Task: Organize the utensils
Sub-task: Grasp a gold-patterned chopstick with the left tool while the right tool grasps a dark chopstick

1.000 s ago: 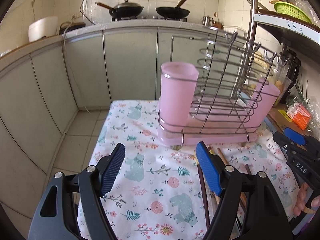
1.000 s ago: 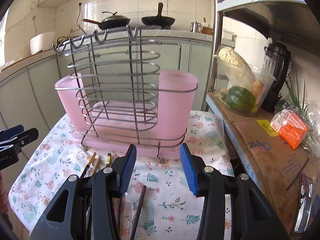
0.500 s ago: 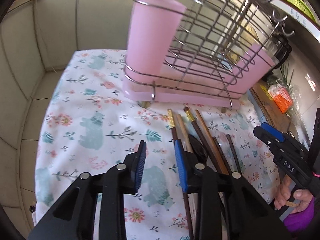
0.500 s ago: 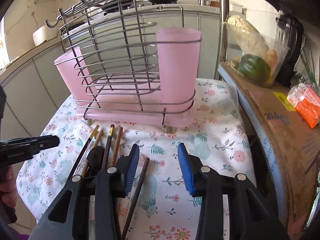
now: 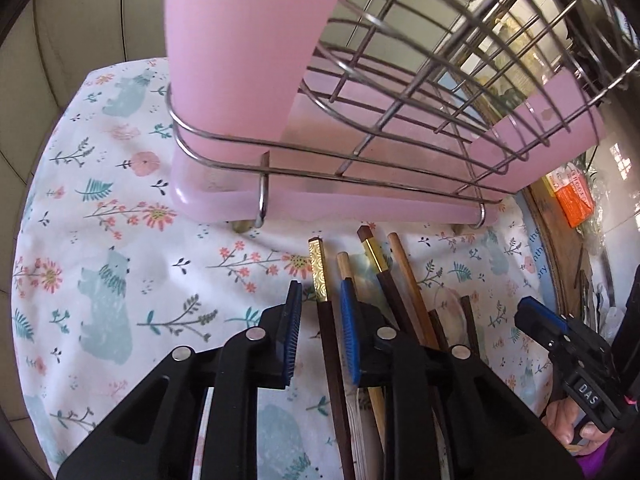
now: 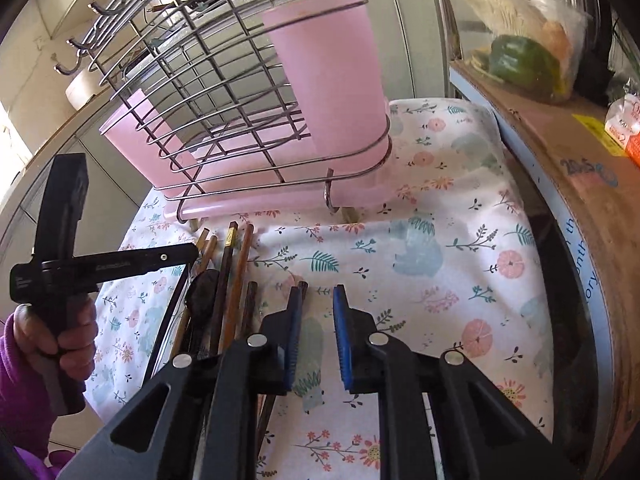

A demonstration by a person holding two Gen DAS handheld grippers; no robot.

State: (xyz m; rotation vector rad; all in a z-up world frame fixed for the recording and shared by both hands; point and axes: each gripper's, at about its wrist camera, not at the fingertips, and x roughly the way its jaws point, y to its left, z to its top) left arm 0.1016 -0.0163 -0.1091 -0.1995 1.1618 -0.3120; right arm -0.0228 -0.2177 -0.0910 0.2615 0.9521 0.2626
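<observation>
Home kitchen, wire utensil rack (image 6: 224, 128), cabinet doors (image 5: 92, 12), bagged vegetables (image 6: 520, 56)

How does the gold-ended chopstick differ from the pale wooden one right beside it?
The gold-ended chopstick has a dark brown shaft with a patterned gold end. The pale wooden chopstick is plain light wood all along. The gold end looks square-cut, while the pale end looks rounder. The gold end also reaches slightly nearer the pink rack. Both lie flat on the floral cloth, roughly parallel, with their ends toward the rack.

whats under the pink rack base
The pink rack base stands on small feet on the floral cloth. Chopstick tips stop short of it. Further under is hidden.
</observation>
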